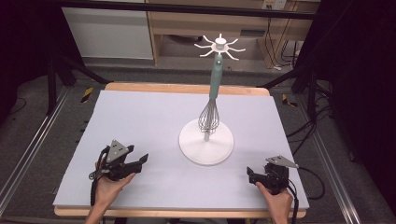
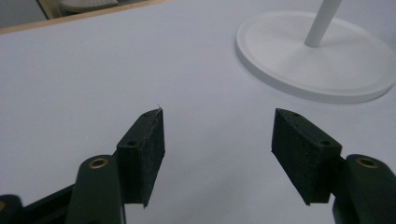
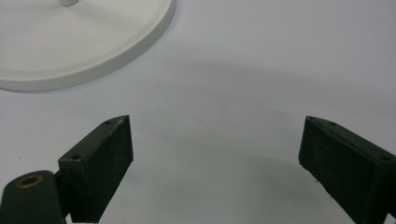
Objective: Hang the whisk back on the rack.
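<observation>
A white stand with a round base [image 1: 206,142] rises from the middle of the pale table mat, topped by a ring of hooks [image 1: 219,45]. A whisk with a grey-green handle [image 1: 214,79] hangs from one hook, its wire head [image 1: 208,119] just above the base. My left gripper [image 1: 140,161] rests open at the front left, nothing between its jaws [image 2: 218,151]. My right gripper [image 1: 251,173] sits open at the front right, also empty [image 3: 215,163]. The stand's base [image 2: 322,60] lies ahead of the left jaws, and its rim [image 3: 84,46] ahead of the right jaws.
The pale mat [image 1: 149,121] covers a wooden table whose edge [image 1: 187,87] shows at the back. Metal rails [image 1: 28,149] run along both sides. Wooden furniture [image 1: 196,23] and cables [image 1: 322,126] stand beyond the table.
</observation>
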Demonstrator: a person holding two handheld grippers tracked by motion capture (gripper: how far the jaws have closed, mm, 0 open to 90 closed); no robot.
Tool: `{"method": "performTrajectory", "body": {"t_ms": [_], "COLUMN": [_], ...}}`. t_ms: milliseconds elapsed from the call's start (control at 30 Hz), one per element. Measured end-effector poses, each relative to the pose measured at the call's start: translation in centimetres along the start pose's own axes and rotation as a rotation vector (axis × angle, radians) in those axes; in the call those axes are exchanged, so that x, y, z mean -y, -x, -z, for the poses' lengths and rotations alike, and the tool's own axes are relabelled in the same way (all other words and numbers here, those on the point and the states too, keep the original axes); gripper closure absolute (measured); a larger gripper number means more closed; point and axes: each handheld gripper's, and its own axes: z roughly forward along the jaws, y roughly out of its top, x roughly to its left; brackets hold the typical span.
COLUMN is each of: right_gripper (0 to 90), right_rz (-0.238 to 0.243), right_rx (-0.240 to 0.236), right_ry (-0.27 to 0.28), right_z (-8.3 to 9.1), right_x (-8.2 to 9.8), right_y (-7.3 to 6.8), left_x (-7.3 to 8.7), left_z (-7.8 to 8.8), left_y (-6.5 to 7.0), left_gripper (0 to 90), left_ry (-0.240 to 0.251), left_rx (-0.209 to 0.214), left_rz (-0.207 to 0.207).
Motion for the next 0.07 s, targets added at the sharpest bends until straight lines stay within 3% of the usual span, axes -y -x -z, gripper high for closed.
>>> {"method": "performTrajectory", "body": {"t_ms": [67], "right_gripper": [10.4], "right_rz": [0.001], "right_rx": [0.001], "right_ry": [-0.001], "right_z": [0.0], "right_x": [-0.01], "right_y": [-0.01], "left_x": [0.2], "left_z": [0.07], "left_y": [-0.21], "left_gripper": [33.9], "left_ry": [-0.004], "left_rx": [-0.012], "left_rz": [0.001]}}
